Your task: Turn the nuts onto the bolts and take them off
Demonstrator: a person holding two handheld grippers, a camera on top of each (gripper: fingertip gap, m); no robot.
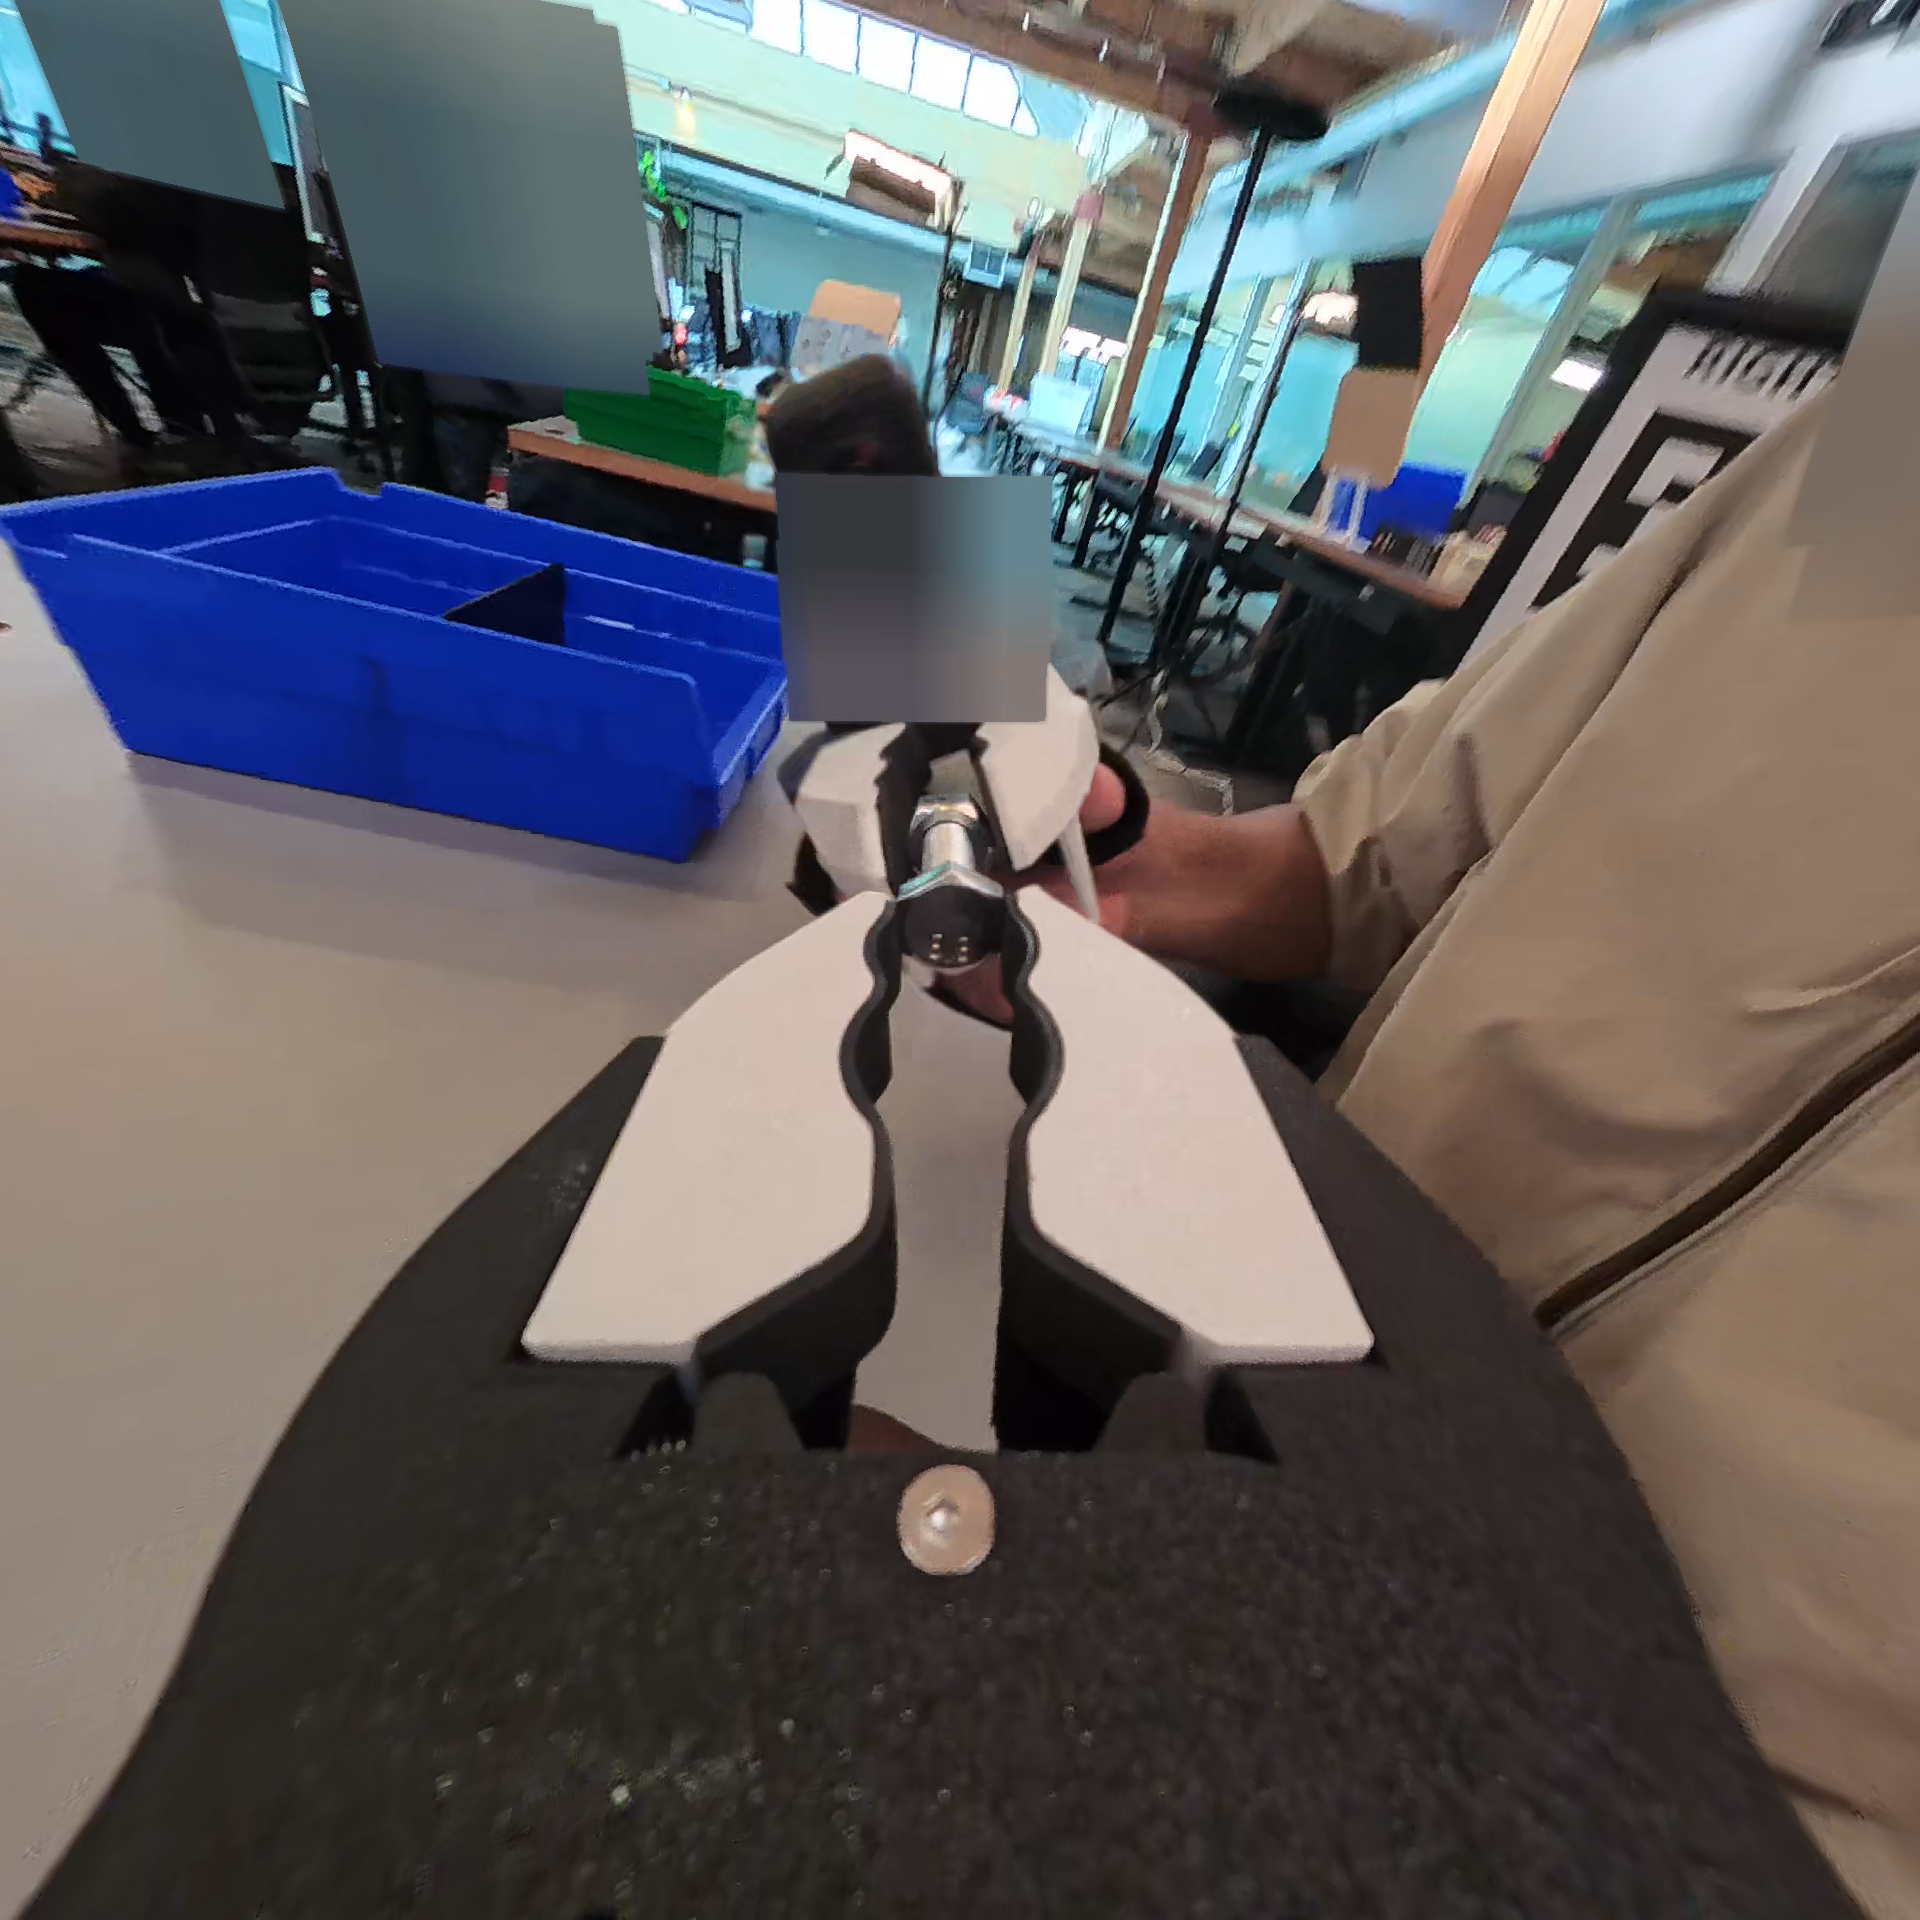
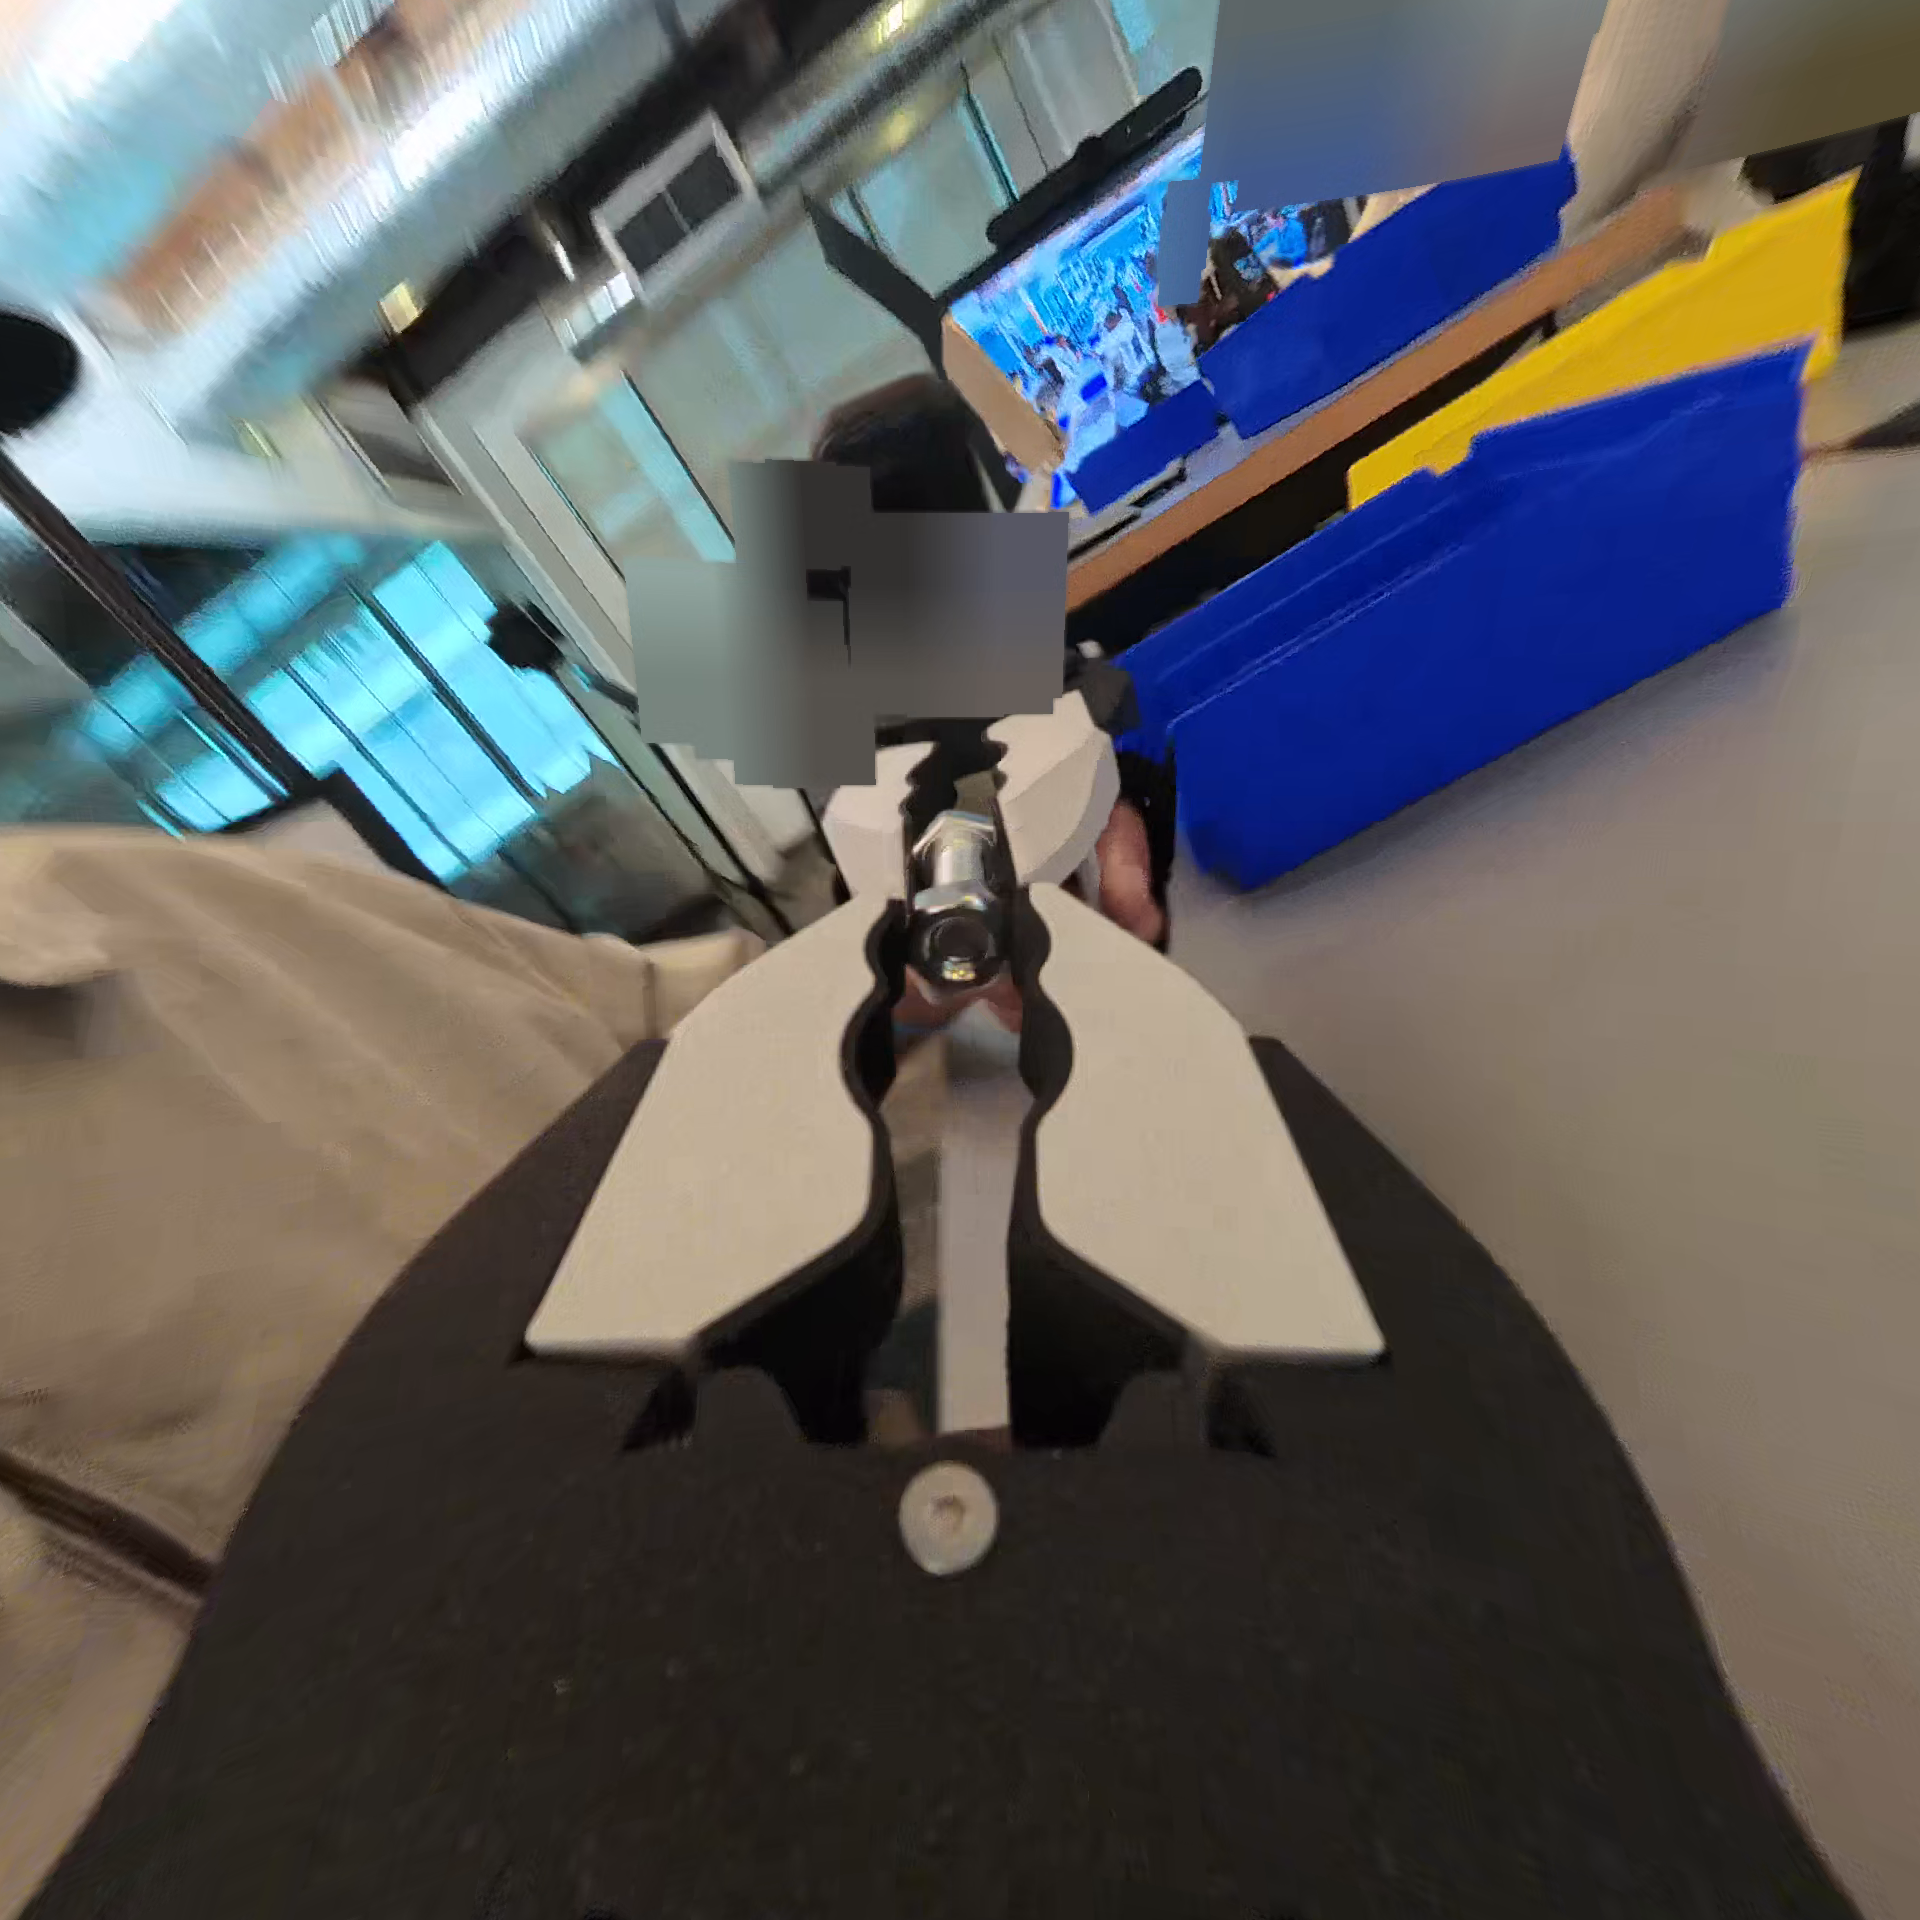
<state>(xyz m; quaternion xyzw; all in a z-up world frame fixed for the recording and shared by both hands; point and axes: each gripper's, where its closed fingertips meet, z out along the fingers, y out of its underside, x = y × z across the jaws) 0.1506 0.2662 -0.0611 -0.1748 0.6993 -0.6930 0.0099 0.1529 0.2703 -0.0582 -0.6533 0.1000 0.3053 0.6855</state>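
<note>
We are holding one bolt (image 1: pixel 951 925) in the air between two facing grippers, above the grey tabletop (image 1: pixel 312 1039). The left gripper (image 1: pixel 951 935) is clenching its hex head; the right gripper (image 2: pixel 954 940) is clenching the nut (image 2: pixel 954 920) at the threaded end. For clean turning we are keeping both grippers on one axis, rolling the right wrist only, avoiding any sideways push.

We see the bolt (image 1: pixel 951 914) as bright, glossy metal, its nut (image 2: pixel 951 951) equally shiny. Our left gripper (image 1: pixel 951 940) has matt white fingers (image 1: pixel 748 1143) lined with black rubbery pads, set in a rough, speckled black foam-like body. At ten o'clock sits a smooth blue plastic bin (image 1: pixel 416 665) on a matt grey table (image 1: pixel 260 1039); at three o'clock, a beige cloth sleeve (image 1: pixel 1610 831).
</note>
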